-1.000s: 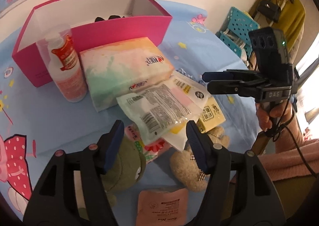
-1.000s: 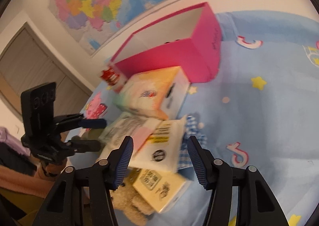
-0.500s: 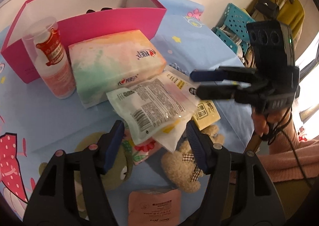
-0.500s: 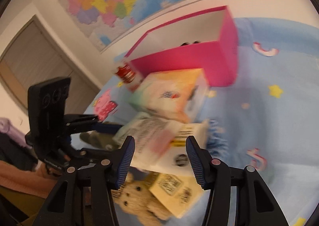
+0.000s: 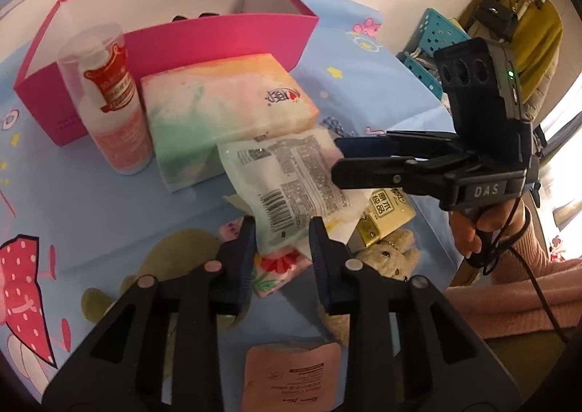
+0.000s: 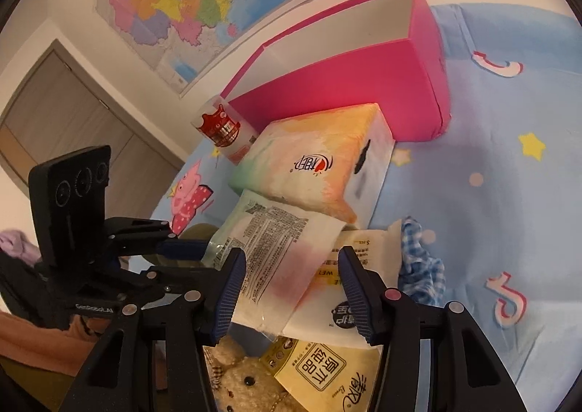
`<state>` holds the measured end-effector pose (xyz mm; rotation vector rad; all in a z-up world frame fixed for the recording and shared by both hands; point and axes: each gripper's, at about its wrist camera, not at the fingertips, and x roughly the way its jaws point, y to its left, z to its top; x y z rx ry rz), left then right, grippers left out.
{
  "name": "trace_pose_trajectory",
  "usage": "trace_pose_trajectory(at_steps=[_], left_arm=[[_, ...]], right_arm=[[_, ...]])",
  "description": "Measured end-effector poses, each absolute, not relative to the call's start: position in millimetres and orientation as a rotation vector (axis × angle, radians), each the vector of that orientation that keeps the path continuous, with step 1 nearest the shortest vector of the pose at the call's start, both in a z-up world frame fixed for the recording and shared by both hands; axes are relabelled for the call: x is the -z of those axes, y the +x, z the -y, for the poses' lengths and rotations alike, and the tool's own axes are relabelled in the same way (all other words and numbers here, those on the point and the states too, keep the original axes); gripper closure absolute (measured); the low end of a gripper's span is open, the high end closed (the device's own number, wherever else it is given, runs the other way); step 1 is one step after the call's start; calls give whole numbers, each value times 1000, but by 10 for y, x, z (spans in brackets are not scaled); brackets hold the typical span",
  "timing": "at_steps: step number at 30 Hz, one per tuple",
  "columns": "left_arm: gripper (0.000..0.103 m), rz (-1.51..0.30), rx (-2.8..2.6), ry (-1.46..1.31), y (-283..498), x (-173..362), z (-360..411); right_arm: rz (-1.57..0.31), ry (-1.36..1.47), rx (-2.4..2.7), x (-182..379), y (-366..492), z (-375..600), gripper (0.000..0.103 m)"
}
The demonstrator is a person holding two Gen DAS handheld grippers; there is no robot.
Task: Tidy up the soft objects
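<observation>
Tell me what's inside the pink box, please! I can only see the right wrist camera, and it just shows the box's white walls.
Observer: The left wrist view shows something black sitting low inside the pink box. Too little of it shows to say what it is.
Operator: Is anything lying near the left gripper that I can't see?
Observer: Yes. A flat pink sachet lies on the blue cloth, closer to the camera than the left gripper.
</observation>
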<state>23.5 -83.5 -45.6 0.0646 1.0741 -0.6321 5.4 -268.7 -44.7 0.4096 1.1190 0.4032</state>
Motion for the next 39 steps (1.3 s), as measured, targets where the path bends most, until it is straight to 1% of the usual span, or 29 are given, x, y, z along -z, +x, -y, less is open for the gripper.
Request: trace_pose_trajectory(at_steps=[5,9,10,11,13,15,21,24,31,39], left_arm=[[71,-1052,632,106,204,459,916],[71,-1052,638,88,197,461,879],[71,-1052,637,85,191,463,870],[71,-1053,639,80,188,460,863],[71,-1047,646,75,175,447,870],[71,-1041,645,77,150,437,863],[71,-1039,635,63,139,427,808],[71,-1019,623,76,118,355,822],[71,-908,606,111,170,-106,781],[71,-826,553,116,591,-601,624]], right_arm=[[-1122,380,-403,438,57,2622,47],[-1108,460,-444,443,28,2659,48],[-1105,460,-449,438,17,2651,50],[-1099,448,-447,429,7,2631,57],[-1098,453,-442,433,-2,2623,63],[-1097,454,-430,435,-3,2633,72],[-1084,469,-434,408,-33,2631,75],[-1060,485,-463,330,-41,2623,79],[-972,442,-507,-16,151,2510,80],[-857,428,-542,-414,693,2420,80]])
